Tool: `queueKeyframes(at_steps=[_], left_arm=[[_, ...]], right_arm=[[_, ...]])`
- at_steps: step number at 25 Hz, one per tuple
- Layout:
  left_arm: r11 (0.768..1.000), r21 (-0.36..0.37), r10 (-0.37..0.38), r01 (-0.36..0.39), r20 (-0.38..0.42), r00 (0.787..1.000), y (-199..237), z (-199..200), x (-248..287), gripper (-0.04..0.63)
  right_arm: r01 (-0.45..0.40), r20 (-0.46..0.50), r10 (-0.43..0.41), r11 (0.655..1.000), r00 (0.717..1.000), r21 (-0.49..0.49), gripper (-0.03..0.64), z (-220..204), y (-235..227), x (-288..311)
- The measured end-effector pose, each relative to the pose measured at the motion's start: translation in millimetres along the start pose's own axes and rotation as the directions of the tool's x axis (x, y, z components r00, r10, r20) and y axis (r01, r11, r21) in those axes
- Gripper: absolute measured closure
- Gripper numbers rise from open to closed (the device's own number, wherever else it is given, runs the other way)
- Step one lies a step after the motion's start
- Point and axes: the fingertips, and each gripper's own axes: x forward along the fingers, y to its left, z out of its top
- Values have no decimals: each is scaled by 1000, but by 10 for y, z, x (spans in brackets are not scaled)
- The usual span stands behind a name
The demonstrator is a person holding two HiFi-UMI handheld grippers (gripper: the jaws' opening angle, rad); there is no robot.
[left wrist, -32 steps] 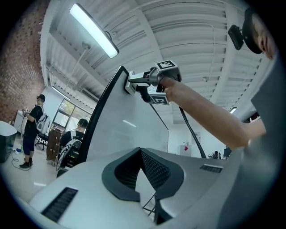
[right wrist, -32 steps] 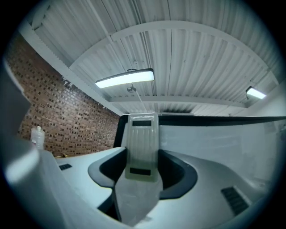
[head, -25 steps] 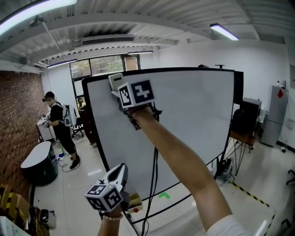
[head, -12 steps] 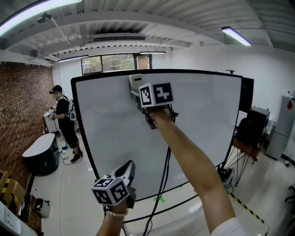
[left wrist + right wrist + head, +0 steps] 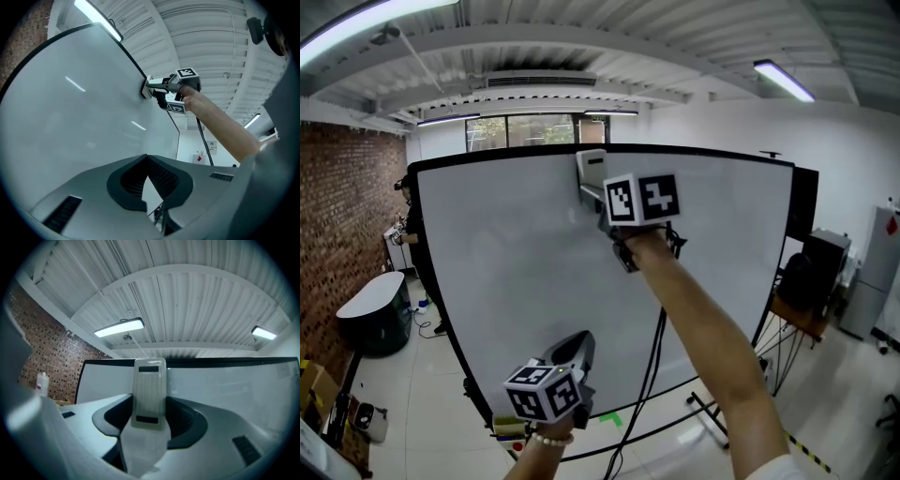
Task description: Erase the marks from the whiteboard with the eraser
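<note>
While the right gripper (image 5: 149,413) has its fingers clamped on the eraser (image 5: 149,392), pressed near the whiteboard's (image 5: 516,281) top edge, it seems light, stiff, best pinched mid-body, and the left gripper (image 5: 149,180), fingers together and empty, hangs near the whiteboard's bottom.

My right gripper (image 5: 598,195) is up high ahead of me, its jaws clamped on either side of the pale rectangular plastic eraser (image 5: 590,167). The eraser lies flat against the upper middle of the large black-framed whiteboard (image 5: 506,281), which stands upright facing me. My left gripper (image 5: 574,349), jaws together with nothing between them, sits low before the board's bottom edge, below and left of the right one, while a red brick wall (image 5: 337,234) and a round-topped table (image 5: 370,314) lie left of the board and a dark box-shaped cabinet (image 5: 811,267) stands behind its right edge.
</note>
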Motion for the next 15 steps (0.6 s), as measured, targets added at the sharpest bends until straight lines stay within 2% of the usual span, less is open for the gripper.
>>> queueKeyframes(at_steps=[3, 6, 15], left_arm=[[1000, 6, -21, 21, 18, 1000, -201, -13, 369, 606], [998, 26, -56, 55, 42, 998, -390, 52, 692, 606], [988, 12, -155, 155, 84, 984, -991, 86, 1729, 606]], right_arm=[[-22, -1, 22, 1000, 1000, -2, 367, -56, -247, -118], [-9, 7, 9, 1000, 1000, -22, 367, -46, -524, -201], [-30, 10, 30, 999, 1000, -20, 365, -100, -1500, -471]])
